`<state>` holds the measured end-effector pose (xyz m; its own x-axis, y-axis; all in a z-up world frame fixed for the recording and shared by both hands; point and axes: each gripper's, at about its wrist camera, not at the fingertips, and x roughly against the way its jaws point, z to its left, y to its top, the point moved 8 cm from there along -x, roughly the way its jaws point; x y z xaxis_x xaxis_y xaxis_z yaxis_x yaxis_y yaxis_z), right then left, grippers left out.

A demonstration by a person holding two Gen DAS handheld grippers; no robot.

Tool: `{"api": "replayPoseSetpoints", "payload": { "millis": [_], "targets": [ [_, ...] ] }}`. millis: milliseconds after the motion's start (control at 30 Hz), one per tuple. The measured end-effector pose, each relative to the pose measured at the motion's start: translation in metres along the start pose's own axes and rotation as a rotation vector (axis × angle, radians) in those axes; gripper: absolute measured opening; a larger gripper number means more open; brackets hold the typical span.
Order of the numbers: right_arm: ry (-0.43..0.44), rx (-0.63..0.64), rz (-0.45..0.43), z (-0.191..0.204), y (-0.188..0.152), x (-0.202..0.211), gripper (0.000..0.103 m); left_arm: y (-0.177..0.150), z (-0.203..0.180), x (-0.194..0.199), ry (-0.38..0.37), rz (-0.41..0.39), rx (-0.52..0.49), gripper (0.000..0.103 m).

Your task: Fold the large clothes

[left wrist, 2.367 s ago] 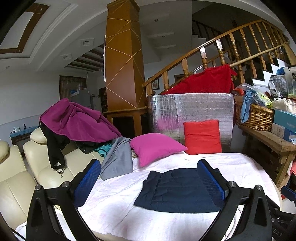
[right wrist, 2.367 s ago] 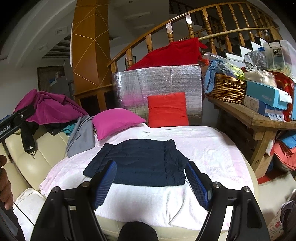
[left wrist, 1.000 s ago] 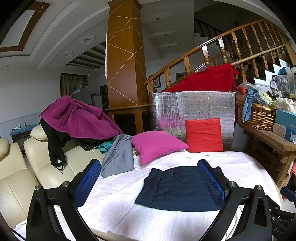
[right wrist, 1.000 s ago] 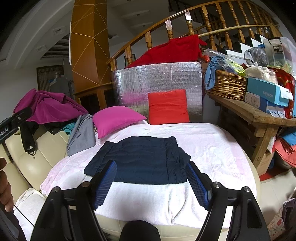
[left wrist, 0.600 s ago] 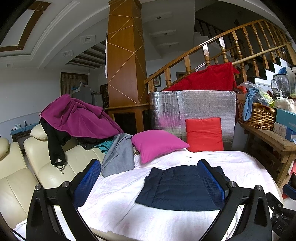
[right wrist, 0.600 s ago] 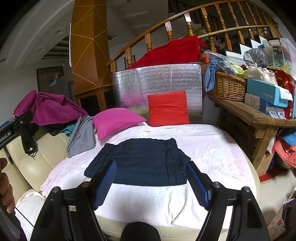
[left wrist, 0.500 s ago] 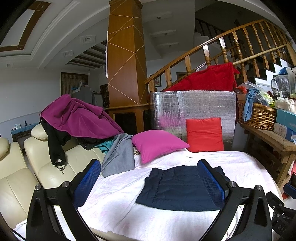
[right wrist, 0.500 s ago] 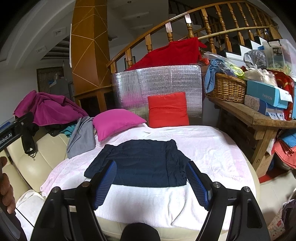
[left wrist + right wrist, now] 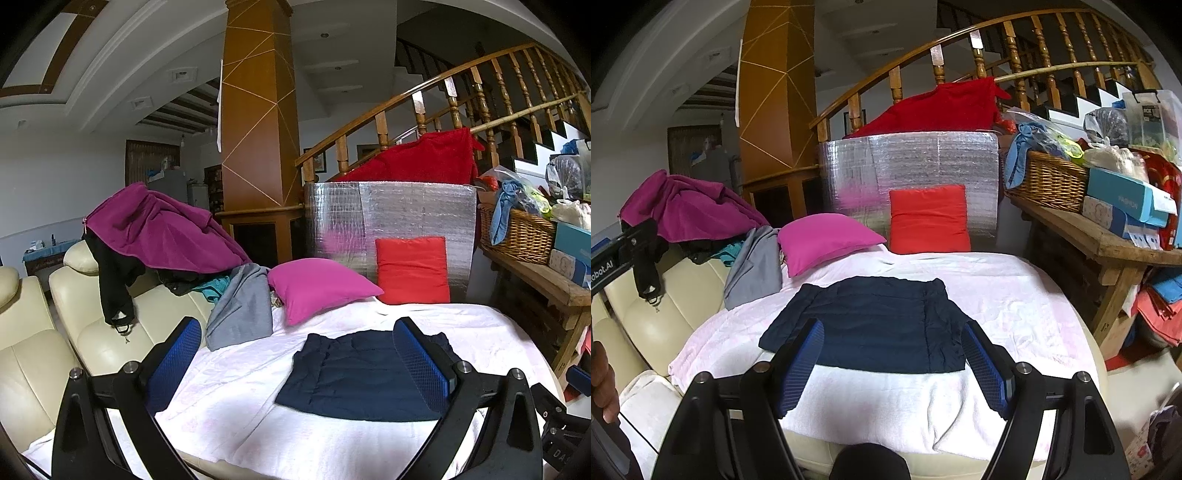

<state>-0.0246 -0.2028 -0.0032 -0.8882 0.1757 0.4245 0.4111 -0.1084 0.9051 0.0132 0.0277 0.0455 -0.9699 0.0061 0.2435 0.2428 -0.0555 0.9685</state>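
A dark navy quilted garment (image 9: 875, 323) lies folded flat on the white cloth (image 9: 1015, 295) that covers the round surface; the left wrist view shows the same garment (image 9: 354, 373) right of centre. My right gripper (image 9: 893, 332) hangs open over the garment's near edge, nothing between its blue pads. My left gripper (image 9: 297, 338) is also open and empty, held back from the garment's left side above the cloth.
A pile of clothes, with a purple garment (image 9: 162, 229) on top and a grey one (image 9: 240, 306) below, lies on the cream sofa (image 9: 92, 332) at left. A pink cushion (image 9: 827, 240) and a red cushion (image 9: 929, 218) sit behind. A wooden bench (image 9: 1108, 236) with a basket and boxes stands right.
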Motion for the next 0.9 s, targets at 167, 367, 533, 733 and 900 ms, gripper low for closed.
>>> {"api": "replayPoseSetpoints", "payload": {
  "millis": [167, 367, 533, 733, 900],
  "targets": [
    [-0.003, 0.01, 0.002, 0.007, 0.001, -0.002, 0.08, -0.003, 0.002, -0.004, -0.004, 0.008, 0.001, 0.103],
    [-0.004, 0.032, 0.012, 0.016, -0.001, -0.006, 0.08, -0.007, 0.009, -0.005, -0.006, 0.017, 0.015, 0.103],
    [-0.006, 0.041, 0.012, 0.02, -0.002, -0.006, 0.08, -0.009, 0.016, -0.005, -0.009, 0.017, 0.035, 0.103],
    [-0.007, 0.046, 0.014, 0.022, -0.002, -0.006, 0.08, -0.011, 0.018, -0.008, -0.008, 0.023, 0.044, 0.103],
    [-0.002, 0.049, 0.02, 0.024, -0.002, -0.01, 0.08, -0.012, 0.016, -0.01, -0.003, 0.029, 0.04, 0.103]
  ]
}}
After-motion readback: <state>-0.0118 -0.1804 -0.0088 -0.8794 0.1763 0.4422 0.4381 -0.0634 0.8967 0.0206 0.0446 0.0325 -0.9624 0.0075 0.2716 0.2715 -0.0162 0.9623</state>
